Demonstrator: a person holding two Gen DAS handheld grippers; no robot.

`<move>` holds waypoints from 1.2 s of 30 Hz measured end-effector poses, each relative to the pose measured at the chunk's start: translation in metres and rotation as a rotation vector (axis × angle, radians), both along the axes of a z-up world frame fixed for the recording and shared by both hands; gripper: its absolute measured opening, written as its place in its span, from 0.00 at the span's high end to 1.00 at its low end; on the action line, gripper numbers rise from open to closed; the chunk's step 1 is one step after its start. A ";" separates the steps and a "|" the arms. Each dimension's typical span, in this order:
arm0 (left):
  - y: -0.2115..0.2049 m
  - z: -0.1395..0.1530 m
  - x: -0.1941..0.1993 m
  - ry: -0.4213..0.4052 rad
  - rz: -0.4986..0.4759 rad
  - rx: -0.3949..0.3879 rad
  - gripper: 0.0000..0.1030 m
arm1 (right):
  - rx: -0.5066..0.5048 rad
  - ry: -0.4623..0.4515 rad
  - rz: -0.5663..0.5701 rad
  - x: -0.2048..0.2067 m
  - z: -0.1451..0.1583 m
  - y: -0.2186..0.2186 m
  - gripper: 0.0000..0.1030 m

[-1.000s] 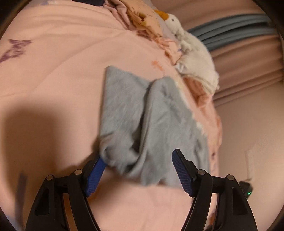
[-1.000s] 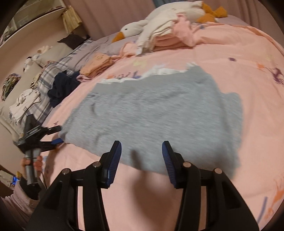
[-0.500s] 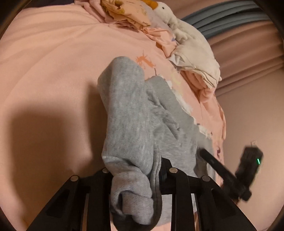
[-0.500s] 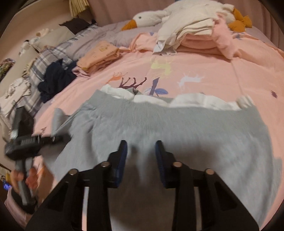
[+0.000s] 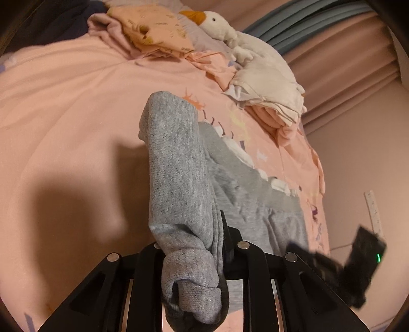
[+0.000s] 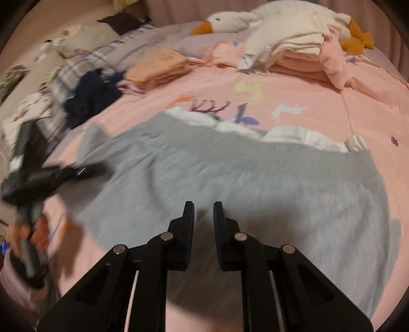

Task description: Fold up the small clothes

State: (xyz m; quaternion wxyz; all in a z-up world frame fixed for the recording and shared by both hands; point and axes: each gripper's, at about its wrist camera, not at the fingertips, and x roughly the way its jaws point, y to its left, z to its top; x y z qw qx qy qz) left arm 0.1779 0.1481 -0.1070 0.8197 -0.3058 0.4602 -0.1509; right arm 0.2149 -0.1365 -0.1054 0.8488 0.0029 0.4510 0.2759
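Tongs, left [image 5: 204,245]: closing, clamped on bunched grey knit garment [image 5: 179,178]. Right tongs [image 6: 203,206]: closing, garment under them, grip unclear. Pink bedsheet [image 6: 306,84] beneath.

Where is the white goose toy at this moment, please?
The goose toy lies at the far side of the bed, top centre in the right wrist view, behind the stack of folded clothes.

Grey garment [image 6: 255,184] on pink bedspread [image 6: 319,102]

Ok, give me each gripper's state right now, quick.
Left gripper: jaws closing, clamped on a bunched edge of the grey garment.
Right gripper: jaws closing, narrow gap showing, grey garment's near edge between the fingers; a firm pinch cannot be told.
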 end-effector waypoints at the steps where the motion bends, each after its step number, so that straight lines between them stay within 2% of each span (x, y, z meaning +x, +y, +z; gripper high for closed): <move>1: -0.002 0.003 0.000 -0.002 0.000 0.008 0.84 | 0.004 -0.003 0.016 -0.013 -0.001 -0.001 0.86; 3: -0.006 0.008 0.000 -0.001 0.003 0.022 0.84 | -0.025 0.012 0.051 -0.028 -0.010 0.003 0.86; 5: -0.010 0.013 0.002 0.001 0.007 0.028 0.84 | -0.112 0.028 0.058 -0.035 -0.032 0.012 0.86; 6: -0.013 0.015 0.003 0.002 0.007 0.028 0.84 | -0.120 0.040 0.059 -0.036 -0.042 0.013 0.86; 8: -0.020 0.024 0.004 -0.003 0.004 0.037 0.84 | -0.065 0.035 0.054 -0.035 -0.048 0.008 0.87; 13: -0.055 0.056 0.006 -0.062 -0.052 0.103 0.84 | 0.119 0.051 -0.010 -0.038 -0.032 -0.025 0.83; 15: -0.080 0.071 0.008 -0.091 -0.087 0.137 0.84 | 0.174 0.039 -0.057 -0.042 -0.027 -0.044 0.83; 17: -0.106 0.082 0.010 -0.115 -0.125 0.153 0.84 | 0.276 0.053 -0.118 -0.040 -0.025 -0.073 0.82; 21: -0.156 0.093 0.014 -0.139 -0.210 0.187 0.84 | 0.432 0.081 -0.214 -0.043 -0.028 -0.120 0.82; 27: -0.237 0.080 0.013 -0.136 -0.336 0.278 0.84 | 0.563 0.110 -0.337 -0.050 -0.040 -0.170 0.79; 31: -0.278 0.053 0.015 -0.090 -0.409 0.342 0.84 | 0.681 0.147 -0.419 -0.056 -0.052 -0.202 0.69; 32: -0.290 0.042 0.015 -0.061 -0.434 0.361 0.83 | 0.703 0.154 -0.433 -0.060 -0.053 -0.211 0.68; 33: -0.295 0.034 0.016 -0.032 -0.450 0.367 0.76 | 0.724 0.161 -0.445 -0.060 -0.053 -0.216 0.68; 34: -0.302 0.029 0.015 -0.012 -0.458 0.371 0.70 | 0.744 0.167 -0.459 -0.062 -0.054 -0.222 0.63; 35: -0.306 0.022 0.015 0.014 -0.467 0.371 0.58 | 0.769 0.174 -0.476 -0.063 -0.055 -0.229 0.55; 36: -0.310 0.016 0.015 0.036 -0.473 0.369 0.48 | 0.800 0.182 -0.489 -0.067 -0.057 -0.236 0.54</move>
